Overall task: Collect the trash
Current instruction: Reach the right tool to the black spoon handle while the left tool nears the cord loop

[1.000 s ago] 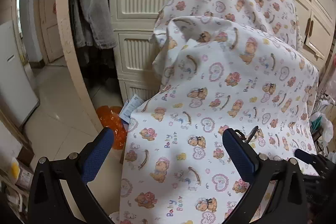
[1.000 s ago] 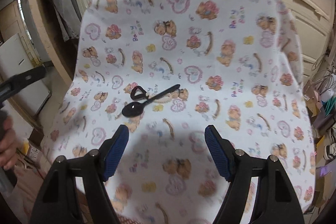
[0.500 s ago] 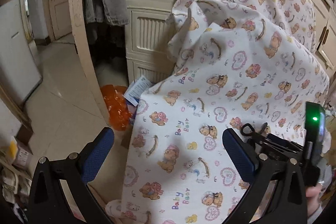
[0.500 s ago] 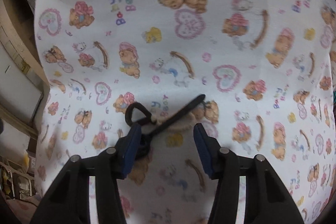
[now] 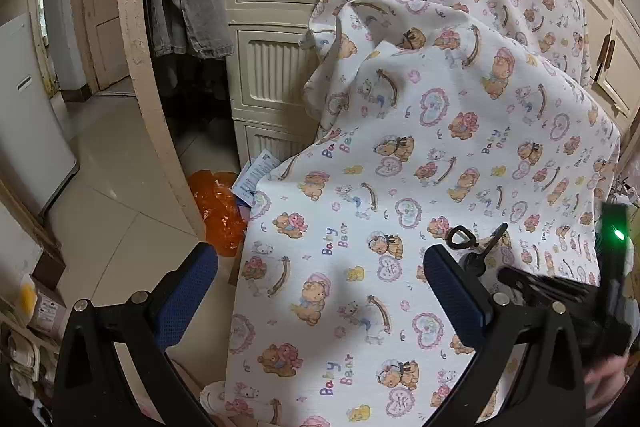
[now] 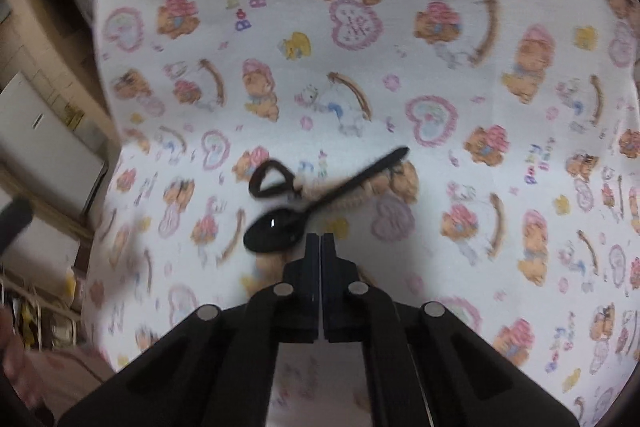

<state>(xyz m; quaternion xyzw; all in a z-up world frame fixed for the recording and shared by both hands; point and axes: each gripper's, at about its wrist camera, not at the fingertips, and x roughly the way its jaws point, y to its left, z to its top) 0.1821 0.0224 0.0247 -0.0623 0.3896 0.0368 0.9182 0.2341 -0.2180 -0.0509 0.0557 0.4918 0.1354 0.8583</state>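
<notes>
Bear-print cloth (image 6: 440,47) carries the black spoon (image 6: 280,227) — bowl touching your right gripper (image 6: 321,239), whose jaws just closed together empty, handle running up-right; left gripper (image 5: 320,291) gapes wide — farther off.

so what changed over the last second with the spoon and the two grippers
The right gripper came down toward the black spoon and its jaws have just been closing. They now stand shut at the rim of the spoon's bowl; whether they pinch it cannot be told. The spoon and the black loop beside it lie where they did on the bear-print cloth. The left gripper stayed open, holding nothing.
</notes>
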